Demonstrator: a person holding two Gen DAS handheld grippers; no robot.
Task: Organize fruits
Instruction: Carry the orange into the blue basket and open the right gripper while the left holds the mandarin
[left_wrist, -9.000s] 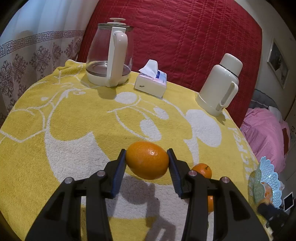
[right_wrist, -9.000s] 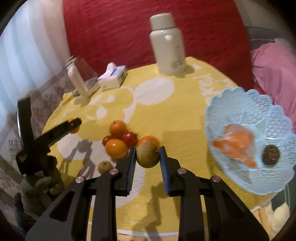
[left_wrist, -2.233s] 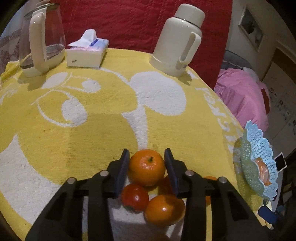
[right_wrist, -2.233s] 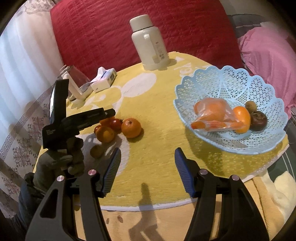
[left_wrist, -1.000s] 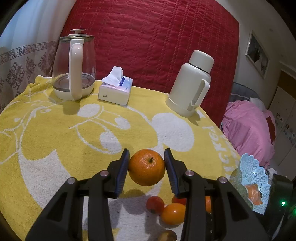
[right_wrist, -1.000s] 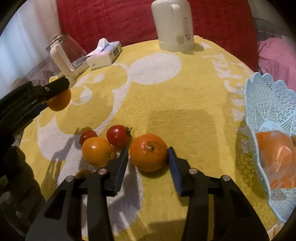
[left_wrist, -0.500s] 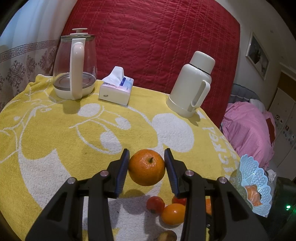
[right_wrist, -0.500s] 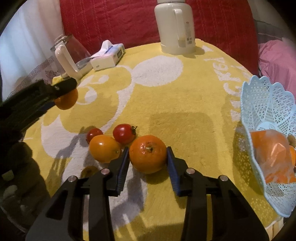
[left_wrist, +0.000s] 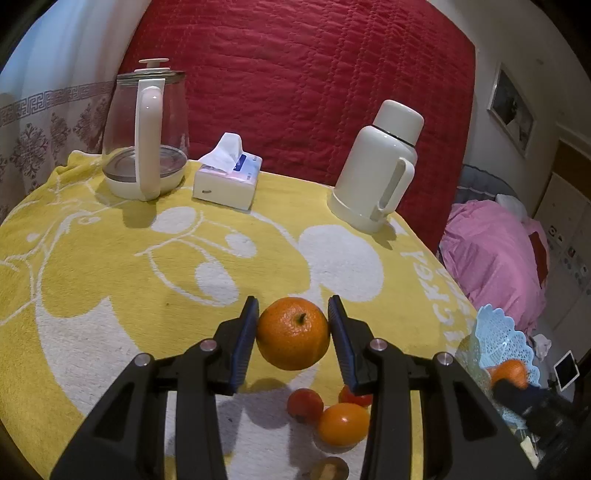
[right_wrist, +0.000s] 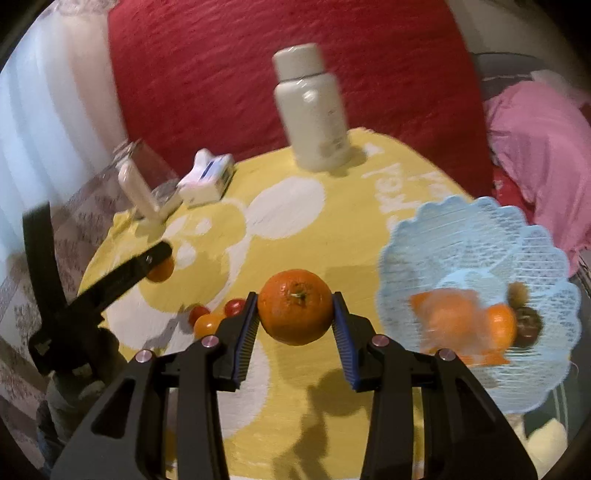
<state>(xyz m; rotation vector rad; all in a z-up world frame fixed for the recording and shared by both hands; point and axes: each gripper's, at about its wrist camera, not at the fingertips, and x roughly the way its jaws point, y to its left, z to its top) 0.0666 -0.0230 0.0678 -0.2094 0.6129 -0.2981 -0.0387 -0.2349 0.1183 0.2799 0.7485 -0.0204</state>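
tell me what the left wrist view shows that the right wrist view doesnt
Only the left wrist view shows the wall picture and the brownish fruit near the bottom edge. Only the right wrist view shows inside the basket: bagged oranges and a dark fruit, plus the left gripper from outside. Both show the kettle, tissue box, thermos, tomatoes and an orange in each view's own jaws.

Landmark: tissue box, on the table.
Kettle: left of it.
Flask: right of it.
Loose fruits: on the cloth, nearer the camera than it.
Basket: far right of it, fruit inside.
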